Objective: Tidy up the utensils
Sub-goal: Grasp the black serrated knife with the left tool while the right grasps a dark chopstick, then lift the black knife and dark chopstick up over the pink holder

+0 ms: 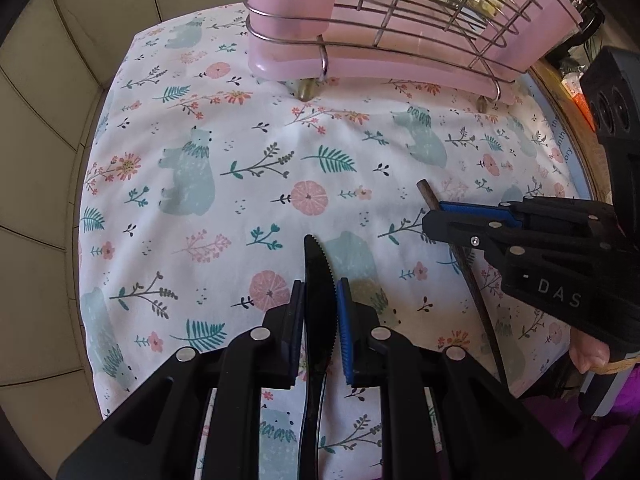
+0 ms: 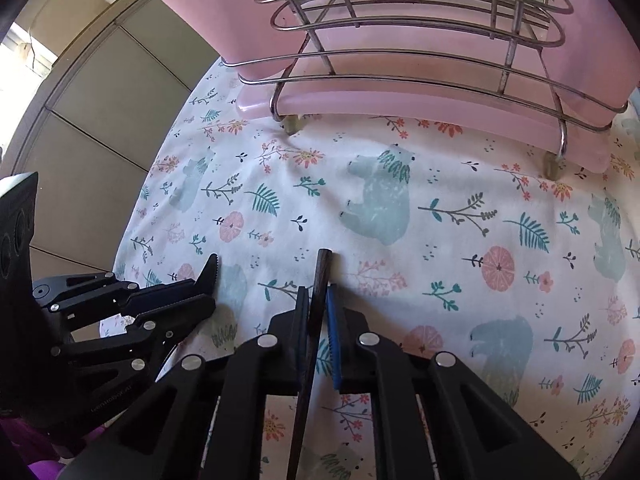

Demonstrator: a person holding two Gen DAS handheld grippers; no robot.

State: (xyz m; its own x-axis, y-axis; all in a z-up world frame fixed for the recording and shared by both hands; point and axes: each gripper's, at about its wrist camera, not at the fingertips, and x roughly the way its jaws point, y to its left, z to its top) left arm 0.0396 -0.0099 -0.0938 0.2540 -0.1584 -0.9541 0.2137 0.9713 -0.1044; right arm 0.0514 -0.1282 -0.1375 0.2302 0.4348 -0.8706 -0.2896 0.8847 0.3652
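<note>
Both grippers loaded, over the table w/ floral cloth.
L gripper (image 1: 320, 308) fingers pinch black serrated knife (image 1: 318, 276), tip fwd; R gripper (image 2: 318, 320) fingers pinch dark wooden chopstick (image 2: 320, 280). Pink wire-framed rack (image 2: 400, 80) at far edge; open cloth (image 1: 240, 184) between rack & fingers.

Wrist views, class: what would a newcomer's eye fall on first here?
First, the black serrated knife between the left claw fingers, low in the left wrist view, and the dark wooden stick in the right claw. Behind them, a pink tray with a wire rack stands at the far edge of the bear-print cloth.
</note>
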